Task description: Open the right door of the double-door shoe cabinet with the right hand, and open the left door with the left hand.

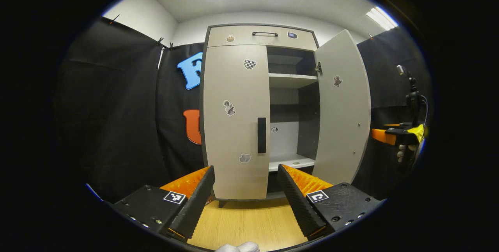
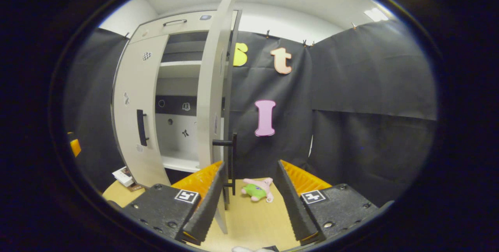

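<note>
The grey shoe cabinet [image 1: 234, 35] stands ahead on the wooden floor. Its right door [image 1: 343, 111] is swung wide open, baring the shelves [image 1: 290, 80]. Its left door [image 1: 234, 123] is closed, with a dark vertical handle [image 1: 261, 135] near its inner edge. My left gripper [image 1: 245, 201] is open a short way in front of the left door, below the handle, holding nothing. In the right gripper view the open right door [image 2: 210, 100] is edge-on, its dark handle [image 2: 232, 158] just ahead of my open right gripper [image 2: 249, 201], which touches nothing. The right gripper [image 1: 393, 135] also appears at the far right.
A drawer [image 1: 261, 37] with a dark handle tops the cabinet. A pink and green plush toy [image 2: 257, 189] lies on the floor past the open door. A small booklet [image 2: 124, 176] lies by the cabinet's left foot. Black cloth walls surround the booth.
</note>
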Action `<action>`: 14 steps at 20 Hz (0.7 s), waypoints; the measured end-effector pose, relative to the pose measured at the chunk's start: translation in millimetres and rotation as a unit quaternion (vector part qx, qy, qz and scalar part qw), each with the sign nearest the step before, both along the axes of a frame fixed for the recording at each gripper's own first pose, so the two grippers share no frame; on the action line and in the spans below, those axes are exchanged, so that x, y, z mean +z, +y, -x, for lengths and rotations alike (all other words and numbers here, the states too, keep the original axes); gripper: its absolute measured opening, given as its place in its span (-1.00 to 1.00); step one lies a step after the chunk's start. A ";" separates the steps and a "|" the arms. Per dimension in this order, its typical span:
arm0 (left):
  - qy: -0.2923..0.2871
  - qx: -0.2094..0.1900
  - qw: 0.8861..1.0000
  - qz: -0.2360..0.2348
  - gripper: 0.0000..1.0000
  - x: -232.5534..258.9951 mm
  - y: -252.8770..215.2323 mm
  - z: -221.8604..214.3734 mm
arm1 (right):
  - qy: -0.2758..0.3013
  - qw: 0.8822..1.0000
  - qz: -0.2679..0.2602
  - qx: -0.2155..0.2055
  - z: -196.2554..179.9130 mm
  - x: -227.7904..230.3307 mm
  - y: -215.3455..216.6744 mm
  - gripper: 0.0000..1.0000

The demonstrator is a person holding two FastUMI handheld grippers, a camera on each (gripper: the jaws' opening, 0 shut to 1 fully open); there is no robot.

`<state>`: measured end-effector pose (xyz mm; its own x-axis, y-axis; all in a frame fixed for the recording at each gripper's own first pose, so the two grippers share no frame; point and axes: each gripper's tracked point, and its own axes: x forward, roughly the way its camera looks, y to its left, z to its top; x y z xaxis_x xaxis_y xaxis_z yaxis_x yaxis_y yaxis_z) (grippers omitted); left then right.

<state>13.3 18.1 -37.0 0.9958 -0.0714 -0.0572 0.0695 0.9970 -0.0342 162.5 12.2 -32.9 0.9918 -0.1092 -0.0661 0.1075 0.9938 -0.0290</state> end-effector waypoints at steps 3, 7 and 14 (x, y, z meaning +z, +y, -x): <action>0.006 0.000 1.000 0.001 0.92 -2.9 1.3 -1.8 | -0.015 1.000 -0.009 0.011 0.7 -0.8 10.7 1.00; 0.008 0.005 1.000 -0.009 0.93 -5.8 8.1 -5.1 | -0.004 0.998 -0.015 0.054 9.3 -8.8 36.3 1.00; 0.005 0.003 1.000 -0.013 0.93 -6.6 6.2 -28.9 | 0.030 0.995 -0.034 0.083 25.2 -19.8 52.5 1.00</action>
